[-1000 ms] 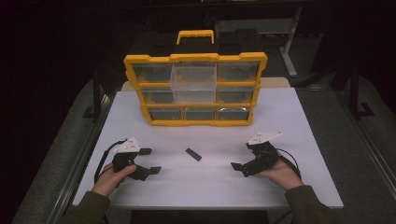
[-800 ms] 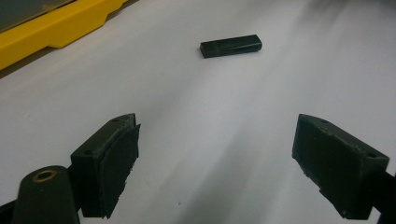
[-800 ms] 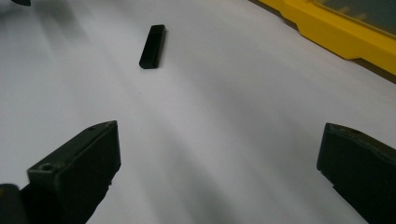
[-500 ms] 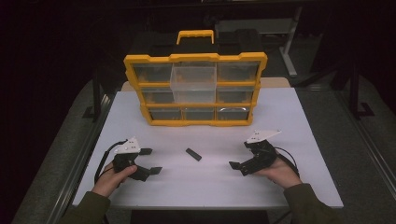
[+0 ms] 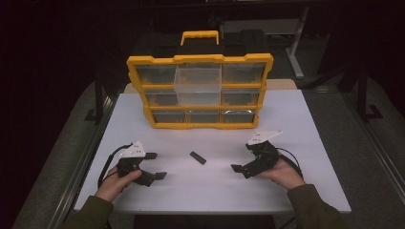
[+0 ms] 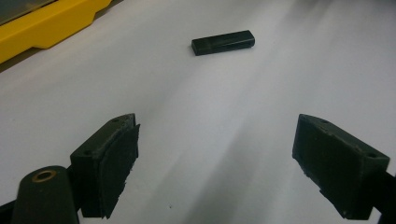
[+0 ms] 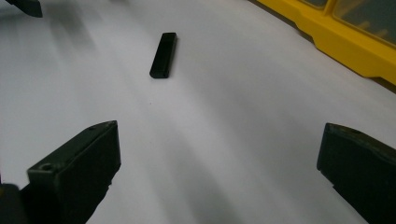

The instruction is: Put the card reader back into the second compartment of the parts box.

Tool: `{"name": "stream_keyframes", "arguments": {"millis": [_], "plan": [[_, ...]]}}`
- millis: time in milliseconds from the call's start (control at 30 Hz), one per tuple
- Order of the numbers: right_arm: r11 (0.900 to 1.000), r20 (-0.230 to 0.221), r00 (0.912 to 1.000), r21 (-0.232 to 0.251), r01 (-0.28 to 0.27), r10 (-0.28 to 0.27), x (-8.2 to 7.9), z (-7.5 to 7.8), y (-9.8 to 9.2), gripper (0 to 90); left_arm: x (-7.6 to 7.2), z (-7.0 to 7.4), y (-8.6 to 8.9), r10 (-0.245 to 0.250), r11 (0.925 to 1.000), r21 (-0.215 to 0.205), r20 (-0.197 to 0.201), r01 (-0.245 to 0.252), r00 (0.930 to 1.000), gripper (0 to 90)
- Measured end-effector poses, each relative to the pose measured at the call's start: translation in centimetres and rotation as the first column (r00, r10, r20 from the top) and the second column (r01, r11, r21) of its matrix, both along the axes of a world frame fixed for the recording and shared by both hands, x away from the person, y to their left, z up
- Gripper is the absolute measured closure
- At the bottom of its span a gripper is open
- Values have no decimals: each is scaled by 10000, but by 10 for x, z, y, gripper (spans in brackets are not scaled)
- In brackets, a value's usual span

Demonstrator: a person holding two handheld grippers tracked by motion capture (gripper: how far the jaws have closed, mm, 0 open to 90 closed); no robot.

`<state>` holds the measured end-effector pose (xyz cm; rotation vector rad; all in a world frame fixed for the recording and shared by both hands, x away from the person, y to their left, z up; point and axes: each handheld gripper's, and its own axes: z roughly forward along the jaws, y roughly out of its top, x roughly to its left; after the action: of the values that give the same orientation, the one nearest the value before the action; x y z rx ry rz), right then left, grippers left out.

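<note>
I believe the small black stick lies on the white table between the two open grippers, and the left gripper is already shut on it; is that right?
Not quite. The small black stick does lie on the white table between the grippers, but the left gripper is open and apart from it. The left gripper view shows its jaws spread wide with the stick lying farther ahead. The right gripper is open too.

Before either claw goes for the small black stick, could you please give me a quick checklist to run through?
1. Left claw open: ok.
2. Right claw open: ok.
3. Black stick lies flat on the white table, nothing touching it: ok.
4. Path between each claw and the stick free of other things: ok.
5. Yellow organizer stands apart from the stick: ok.
6. Middle top drawer sticks out; contents: cannot tell.
</note>
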<state>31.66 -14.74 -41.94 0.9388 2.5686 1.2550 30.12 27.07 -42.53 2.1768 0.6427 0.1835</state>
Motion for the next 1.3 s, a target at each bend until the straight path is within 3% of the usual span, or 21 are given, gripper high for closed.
{"name": "stream_keyframes", "arguments": {"millis": [1300], "plan": [[9985,91,9985,-55,-537,538,18,14,27,0,3,-2,-1,160,9994,-302,85,-157,9998,142]]}}
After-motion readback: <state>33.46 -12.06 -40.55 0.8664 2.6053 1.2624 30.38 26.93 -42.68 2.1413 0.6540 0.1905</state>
